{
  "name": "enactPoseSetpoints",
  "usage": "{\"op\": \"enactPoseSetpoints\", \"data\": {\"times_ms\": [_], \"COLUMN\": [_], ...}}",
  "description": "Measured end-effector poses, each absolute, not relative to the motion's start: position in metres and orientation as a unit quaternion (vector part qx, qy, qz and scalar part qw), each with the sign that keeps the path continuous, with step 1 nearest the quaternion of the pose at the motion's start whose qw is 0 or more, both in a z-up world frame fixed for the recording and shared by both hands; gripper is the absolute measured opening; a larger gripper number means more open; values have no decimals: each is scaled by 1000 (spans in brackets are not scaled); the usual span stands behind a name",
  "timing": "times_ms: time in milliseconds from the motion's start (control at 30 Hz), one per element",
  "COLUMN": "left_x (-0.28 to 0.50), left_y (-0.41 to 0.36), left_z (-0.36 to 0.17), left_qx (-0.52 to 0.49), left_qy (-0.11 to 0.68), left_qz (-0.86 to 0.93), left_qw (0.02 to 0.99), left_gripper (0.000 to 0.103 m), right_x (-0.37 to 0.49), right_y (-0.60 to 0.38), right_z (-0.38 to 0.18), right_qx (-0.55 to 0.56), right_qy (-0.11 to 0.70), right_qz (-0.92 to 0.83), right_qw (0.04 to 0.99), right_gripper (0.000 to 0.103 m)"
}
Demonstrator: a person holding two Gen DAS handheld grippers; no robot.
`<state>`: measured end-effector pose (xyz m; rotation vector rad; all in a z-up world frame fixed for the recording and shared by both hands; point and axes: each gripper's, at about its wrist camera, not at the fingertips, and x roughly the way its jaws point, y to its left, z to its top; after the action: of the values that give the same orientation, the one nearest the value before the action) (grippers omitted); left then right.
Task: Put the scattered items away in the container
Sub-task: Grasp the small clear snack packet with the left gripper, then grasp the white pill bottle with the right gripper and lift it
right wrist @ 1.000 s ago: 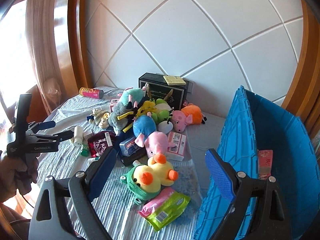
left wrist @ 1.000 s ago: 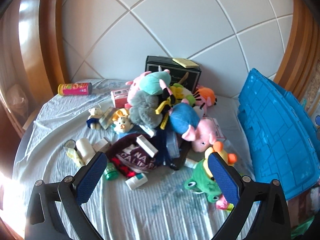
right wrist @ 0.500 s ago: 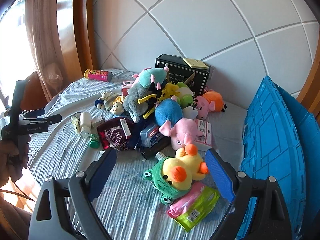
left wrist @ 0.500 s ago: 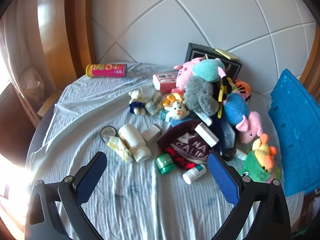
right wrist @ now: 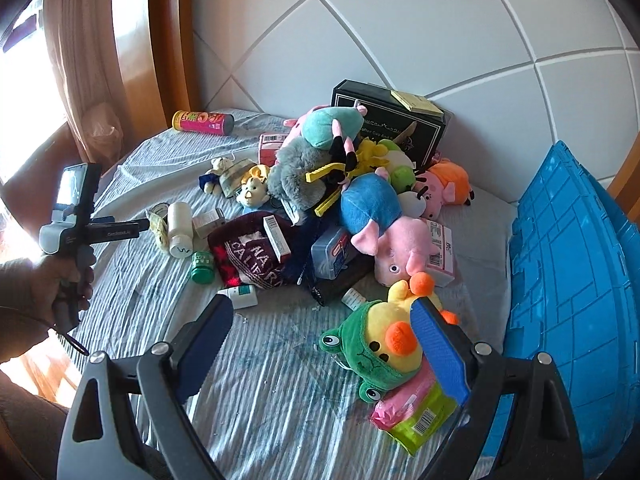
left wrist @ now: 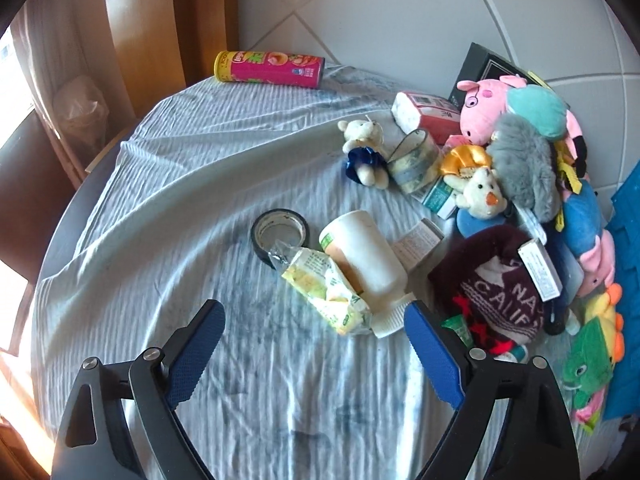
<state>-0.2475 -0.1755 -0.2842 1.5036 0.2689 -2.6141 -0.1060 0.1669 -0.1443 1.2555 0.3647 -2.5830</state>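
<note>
A pile of toys and small items lies on a round table with a striped cloth (left wrist: 192, 184). My left gripper (left wrist: 316, 340) is open and empty, just short of a white bottle (left wrist: 366, 258) and a yellow wrapper (left wrist: 326, 292); a black tape roll (left wrist: 280, 236) lies beside them. My right gripper (right wrist: 320, 344) is open and empty, its right finger next to the yellow duck plush in a green frog hood (right wrist: 384, 348). The blue crate (right wrist: 572, 280) stands at the right. The left gripper also shows in the right wrist view (right wrist: 140, 226).
A pink snack tube (left wrist: 270, 69) lies at the far edge. A maroon beanie (left wrist: 496, 284), plush pigs (right wrist: 384, 236), a grey plush (left wrist: 524, 168), a black box (right wrist: 390, 120) and small boxes fill the middle. A pink and green packet (right wrist: 416, 412) lies by the crate.
My left gripper has swung left and moved closer to the white bottle and wrapper. My right gripper has moved forward and left toward the duck plush. Both stay open.
</note>
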Motion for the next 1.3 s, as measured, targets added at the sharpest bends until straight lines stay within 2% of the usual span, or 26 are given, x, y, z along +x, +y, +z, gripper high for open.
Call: {"op": "enactPoseSetpoints", "data": {"times_ms": [100,133,267,333,367,433,500,733,1033,1300], "left_x": [-266,-271,-286,-290,-291,-289,-286,-262,-211,-165], "left_y": [-176,-176,-178,-176,-177,-178,-182,-198,-227,-253], "left_z": [-309,-316,-334,-338,-338,-338,-336,-317,-288,-275], "left_qx": [516,522,538,546,547,546,547,529,504,493], "left_qy": [91,95,102,98,95,89,89,102,133,142], "left_qz": [-850,-847,-835,-831,-831,-832,-832,-842,-852,-855], "left_qw": [49,48,44,37,37,35,33,34,50,75], "left_gripper": [80,75,68,45,40,20,13,11,11,11], "right_x": [-107,-107,-111,-112,-113,-114,-116,-133,-167,-205], "right_y": [162,161,160,161,160,157,154,115,-1,-96], "right_z": [-146,-147,-152,-155,-155,-157,-160,-180,-214,-297], "right_qx": [436,438,448,452,453,455,456,451,412,407], "right_qy": [136,139,143,142,143,145,147,179,232,286], "right_qz": [-881,-880,-874,-873,-872,-871,-869,-856,-828,-789], "right_qw": [124,123,117,116,116,119,124,181,302,361], "right_gripper": [91,91,91,91,91,91,91,91,91,91]}}
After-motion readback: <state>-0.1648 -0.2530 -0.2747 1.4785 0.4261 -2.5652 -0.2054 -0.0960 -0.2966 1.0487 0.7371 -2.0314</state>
